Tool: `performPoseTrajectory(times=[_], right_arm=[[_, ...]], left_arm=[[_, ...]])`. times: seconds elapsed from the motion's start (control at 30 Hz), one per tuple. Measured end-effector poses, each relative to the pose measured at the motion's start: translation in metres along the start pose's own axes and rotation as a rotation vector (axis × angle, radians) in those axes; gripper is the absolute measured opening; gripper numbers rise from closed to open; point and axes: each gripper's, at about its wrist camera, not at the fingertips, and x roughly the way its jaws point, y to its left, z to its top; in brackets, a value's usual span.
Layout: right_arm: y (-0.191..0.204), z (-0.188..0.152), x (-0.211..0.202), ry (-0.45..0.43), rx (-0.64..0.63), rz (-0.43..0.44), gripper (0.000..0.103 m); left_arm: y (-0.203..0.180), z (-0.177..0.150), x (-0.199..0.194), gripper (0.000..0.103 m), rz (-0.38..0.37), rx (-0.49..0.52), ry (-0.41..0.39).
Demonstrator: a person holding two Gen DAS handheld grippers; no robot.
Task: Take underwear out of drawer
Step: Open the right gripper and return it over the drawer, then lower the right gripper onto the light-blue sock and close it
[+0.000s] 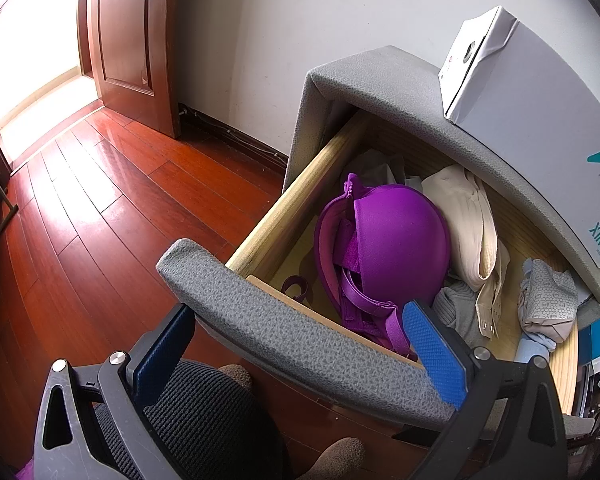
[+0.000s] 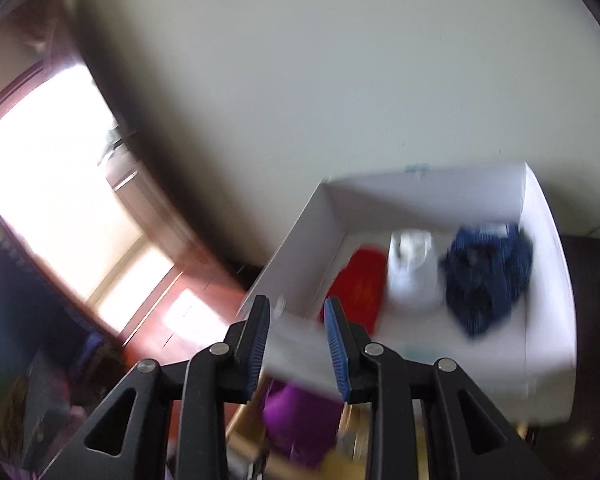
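The drawer (image 1: 292, 196) stands pulled out of a grey cabinet (image 1: 384, 76). In it lie a purple bra (image 1: 396, 240), a cream garment (image 1: 468, 220), a grey knit piece (image 1: 460, 312) and grey patterned underwear (image 1: 548, 300). My left gripper (image 1: 300, 310) is open and straddles the drawer's grey front panel (image 1: 300, 344), one finger outside and one inside by the bra's strap. In the blurred right wrist view my right gripper (image 2: 296, 340) is open and holds nothing. It hangs over the near rim of a white box (image 2: 548, 280) that holds red (image 2: 360, 284), white (image 2: 414, 276) and dark blue (image 2: 488, 276) garments. The purple bra (image 2: 300, 416) shows below it.
The white box (image 1: 520, 92) sits on top of the cabinet, against a pale wall (image 1: 260, 40). A red wooden floor (image 1: 100, 220) runs left to a brown door (image 1: 128, 36) and a bright doorway. A dark mesh thing (image 1: 204, 420) lies under the left gripper.
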Motion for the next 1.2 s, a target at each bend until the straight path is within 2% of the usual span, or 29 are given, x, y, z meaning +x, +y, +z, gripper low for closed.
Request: performPoseTrajectory(times=[0.07, 0.1, 0.2, 0.27, 0.43, 0.63, 0.83, 0.97, 1.07, 1.2], right_arm=[[-0.002, -0.037, -0.021, 0.025, -0.037, -0.056, 0.030], [-0.005, -0.063, -0.029, 0.059, -0.063, -0.110, 0.030], [-0.019, -0.105, -0.037, 0.133, -0.070, -0.204, 0.030], [-0.043, -0.133, -0.042, 0.181, 0.004, -0.224, 0.030], [-0.093, -0.172, -0.034, 0.251, 0.165, -0.253, 0.030], [-0.104, -0.187, -0.006, 0.307, 0.168, -0.279, 0.030], [-0.119, -0.190, 0.026, 0.397, 0.210, -0.388, 0.032], [-0.128, -0.195, 0.042, 0.443, 0.240, -0.423, 0.035], [-0.133, -0.196, 0.052, 0.453, 0.272, -0.432, 0.035], [-0.138, -0.191, 0.065, 0.461, 0.292, -0.487, 0.035]], left_arm=[[0.000, 0.000, 0.000, 0.103, 0.000, 0.000, 0.002], [0.000, 0.000, 0.000, 0.103, 0.000, 0.000, 0.002], [0.000, 0.000, 0.000, 0.103, 0.000, 0.000, 0.001], [0.000, 0.000, 0.000, 0.103, 0.000, 0.000, 0.001], [0.000, 0.000, 0.000, 0.103, 0.000, 0.000, 0.000], [0.000, 0.000, 0.000, 0.103, 0.000, 0.000, 0.000], [0.000, 0.000, 0.000, 0.103, 0.001, 0.000, 0.001], [0.000, 0.000, 0.000, 0.103, 0.000, 0.000, 0.001], [0.000, 0.000, 0.000, 0.103, 0.000, 0.000, 0.001], [0.000, 0.000, 0.000, 0.103, 0.000, 0.000, 0.001]])
